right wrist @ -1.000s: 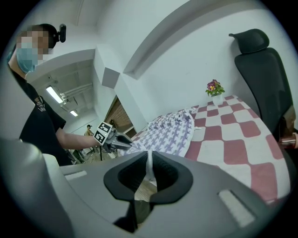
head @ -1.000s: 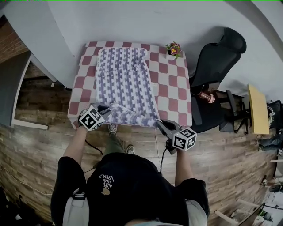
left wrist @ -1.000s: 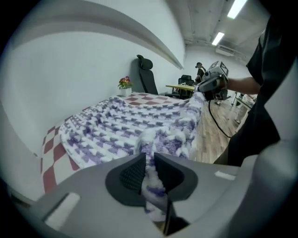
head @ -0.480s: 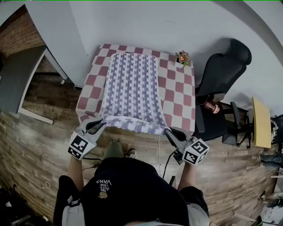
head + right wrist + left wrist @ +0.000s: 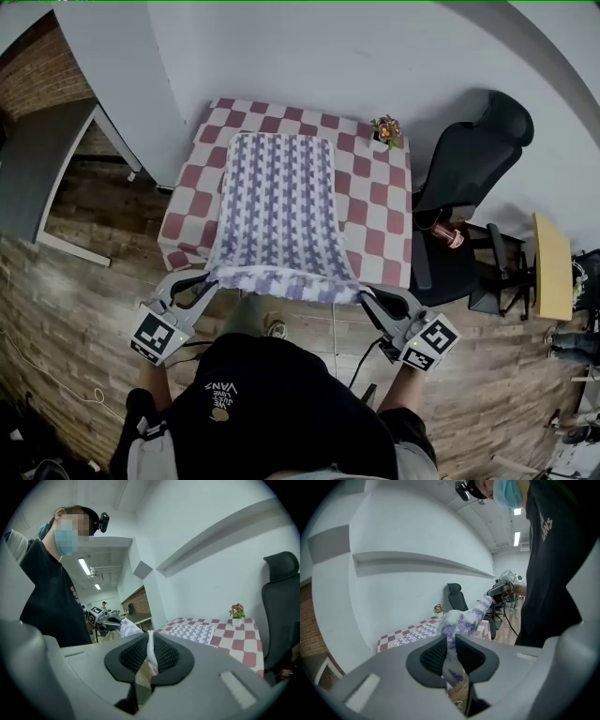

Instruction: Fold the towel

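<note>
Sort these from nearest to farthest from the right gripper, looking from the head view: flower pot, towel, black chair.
1. towel: near corner pinched by the right gripper.
2. black chair: beside the table, on the right.
3. flower pot: at the far right corner.

The right hand-held gripper (image 5: pixel 149 658) pinches an edge of the towel (image 5: pixel 150 645).

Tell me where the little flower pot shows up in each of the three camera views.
Head view: flower pot at the far right corner of the table, upper middle.
Left gripper view: pot just left of centre, small.
Right gripper view: pot right of centre, on the checkered table.
Shared landmark: black office chair, right of the pot in every view.
</note>
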`<state>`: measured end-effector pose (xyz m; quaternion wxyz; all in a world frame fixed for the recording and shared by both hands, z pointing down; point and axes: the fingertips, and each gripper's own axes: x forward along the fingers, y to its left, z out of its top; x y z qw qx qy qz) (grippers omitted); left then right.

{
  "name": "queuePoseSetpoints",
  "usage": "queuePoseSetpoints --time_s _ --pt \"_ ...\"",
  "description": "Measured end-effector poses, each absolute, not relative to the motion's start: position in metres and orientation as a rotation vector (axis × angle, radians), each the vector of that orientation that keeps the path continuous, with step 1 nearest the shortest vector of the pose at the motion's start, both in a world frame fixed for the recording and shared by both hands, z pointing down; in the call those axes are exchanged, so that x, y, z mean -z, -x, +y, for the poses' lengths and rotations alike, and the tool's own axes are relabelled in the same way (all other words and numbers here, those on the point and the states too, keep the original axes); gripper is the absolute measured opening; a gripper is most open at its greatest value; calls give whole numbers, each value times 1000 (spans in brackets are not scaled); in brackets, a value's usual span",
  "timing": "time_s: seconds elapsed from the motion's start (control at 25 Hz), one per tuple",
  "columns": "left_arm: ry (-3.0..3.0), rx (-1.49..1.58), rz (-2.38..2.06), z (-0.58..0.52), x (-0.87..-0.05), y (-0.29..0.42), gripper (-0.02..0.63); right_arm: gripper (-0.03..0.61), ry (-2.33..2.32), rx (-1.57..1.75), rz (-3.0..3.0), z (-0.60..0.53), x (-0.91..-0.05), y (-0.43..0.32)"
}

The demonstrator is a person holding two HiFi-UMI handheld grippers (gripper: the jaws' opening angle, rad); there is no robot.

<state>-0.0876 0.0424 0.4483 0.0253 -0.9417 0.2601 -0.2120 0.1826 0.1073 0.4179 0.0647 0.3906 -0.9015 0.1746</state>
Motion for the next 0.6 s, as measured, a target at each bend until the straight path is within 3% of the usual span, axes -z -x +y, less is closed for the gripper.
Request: queuePoseSetpoints --time_s 0.6 --pt "2808 776 1067 -146 -476 93 54 34 -1593 -589 -2534 -113 -452 -191"
